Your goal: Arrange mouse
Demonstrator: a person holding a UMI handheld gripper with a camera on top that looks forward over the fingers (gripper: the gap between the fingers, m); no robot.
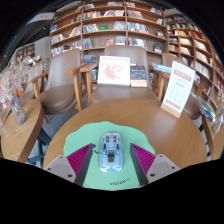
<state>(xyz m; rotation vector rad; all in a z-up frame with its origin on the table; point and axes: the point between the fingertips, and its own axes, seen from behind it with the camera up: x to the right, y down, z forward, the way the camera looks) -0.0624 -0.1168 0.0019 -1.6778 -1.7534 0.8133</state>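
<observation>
A clear, pale-blue mouse [110, 146] lies on a green mouse mat [112, 177] on a round wooden table [160, 128]. My gripper [110, 159] is low over the mat with the mouse between its fingers. The left pad [79, 157] and the right pad [142, 156] each stand a small gap away from the mouse's sides. The gripper is open and the mouse rests on the mat.
A white sign [178, 88] stands at the table's far right edge. A wooden chair [124, 62] holding a display card [113, 69] stands beyond the table, with another chair [63, 72] to its left. A second table [18, 125] with items is at the left. Bookshelves [110, 22] line the back.
</observation>
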